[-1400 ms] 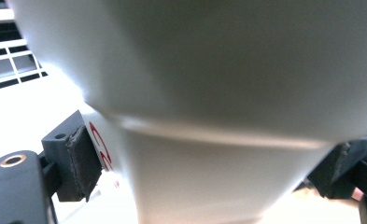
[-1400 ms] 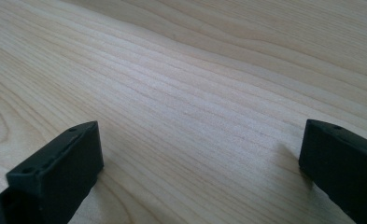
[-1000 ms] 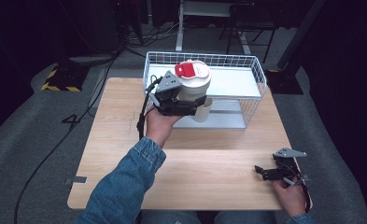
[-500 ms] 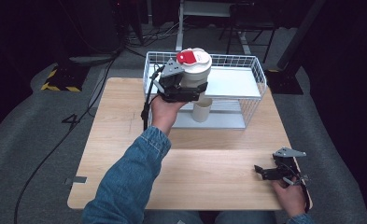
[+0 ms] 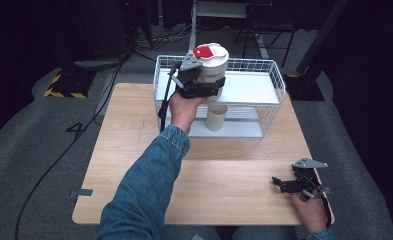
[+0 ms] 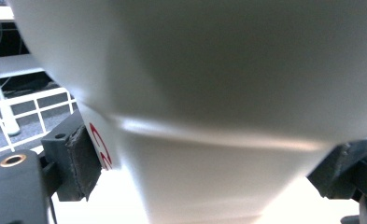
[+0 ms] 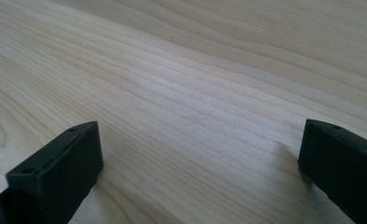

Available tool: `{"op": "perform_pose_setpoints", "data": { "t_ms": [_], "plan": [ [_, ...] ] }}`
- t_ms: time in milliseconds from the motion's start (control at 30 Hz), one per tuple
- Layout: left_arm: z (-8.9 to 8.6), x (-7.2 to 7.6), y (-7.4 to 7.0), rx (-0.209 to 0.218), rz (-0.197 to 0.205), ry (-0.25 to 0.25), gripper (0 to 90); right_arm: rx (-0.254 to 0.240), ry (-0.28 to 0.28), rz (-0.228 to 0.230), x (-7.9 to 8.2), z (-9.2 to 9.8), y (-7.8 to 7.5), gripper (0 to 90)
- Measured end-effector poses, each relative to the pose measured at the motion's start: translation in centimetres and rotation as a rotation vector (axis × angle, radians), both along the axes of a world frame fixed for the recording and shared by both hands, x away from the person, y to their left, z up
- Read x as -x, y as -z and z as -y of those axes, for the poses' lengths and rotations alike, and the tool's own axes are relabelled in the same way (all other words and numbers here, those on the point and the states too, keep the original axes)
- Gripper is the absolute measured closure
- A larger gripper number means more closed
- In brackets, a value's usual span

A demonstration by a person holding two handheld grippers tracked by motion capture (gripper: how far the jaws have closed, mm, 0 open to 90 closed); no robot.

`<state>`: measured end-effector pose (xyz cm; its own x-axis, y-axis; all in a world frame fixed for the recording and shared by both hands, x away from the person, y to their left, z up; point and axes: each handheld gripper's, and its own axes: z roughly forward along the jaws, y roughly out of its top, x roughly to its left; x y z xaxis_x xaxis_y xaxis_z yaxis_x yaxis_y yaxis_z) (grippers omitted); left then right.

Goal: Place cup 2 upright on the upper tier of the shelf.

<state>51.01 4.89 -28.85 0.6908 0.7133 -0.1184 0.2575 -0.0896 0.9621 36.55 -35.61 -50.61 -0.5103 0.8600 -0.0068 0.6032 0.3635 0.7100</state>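
Now that your left tool point(image 5: 207, 82), clenched on the white paper cup with the red-labelled lid point(image 5: 211, 62), has risen above the white wire basket point(image 5: 271, 75), lower it inside; your right tool point(image 5: 296, 182) rests released.

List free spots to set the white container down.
Top shelf of the wire rack is bare right of the left gripper holding the white container. Tabletop is bare. Lower level holds a cup.

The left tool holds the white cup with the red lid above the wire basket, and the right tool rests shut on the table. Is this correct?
Not entirely. The right tool rests on the table with its jaws open, as the right gripper view shows. The left tool does hold the white cup above the wire basket.
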Motion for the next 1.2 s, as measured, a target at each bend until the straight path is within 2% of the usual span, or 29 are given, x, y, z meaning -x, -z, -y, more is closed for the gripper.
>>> {"op": "perform_pose_setpoints", "data": {
  "t_ms": [133,500,700,800,967,1200],
  "plan": [
    [0.6,-1.0,0.1,-0.018,-0.003,-0.021,13.7,0.0,0.0,0.0,0.0,0.0,0.0,0.2],
    [1.9,-3.1,0.5,-0.034,-0.021,-0.054,13.8,0.0,0.001,0.003,0.0,0.0,0.0,0.3],
    [2.5,-3.5,0.8,-0.035,-0.024,-0.064,13.7,0.002,-0.001,0.003,0.0,0.0,0.0,0.3],
    [2.9,-3.5,0.8,-0.052,-0.025,-0.076,13.8,0.002,-0.001,0.003,0.0,0.0,0.0,0.3],
    [3.2,-3.5,0.8,-0.042,-0.031,-0.076,13.8,0.002,-0.001,0.003,0.0,0.0,0.0,0.3],
    [3.7,-3.5,0.9,-0.054,-0.039,-0.082,13.7,0.002,-0.002,0.003,0.0,0.0,0.0,0.3]
  ]
}}
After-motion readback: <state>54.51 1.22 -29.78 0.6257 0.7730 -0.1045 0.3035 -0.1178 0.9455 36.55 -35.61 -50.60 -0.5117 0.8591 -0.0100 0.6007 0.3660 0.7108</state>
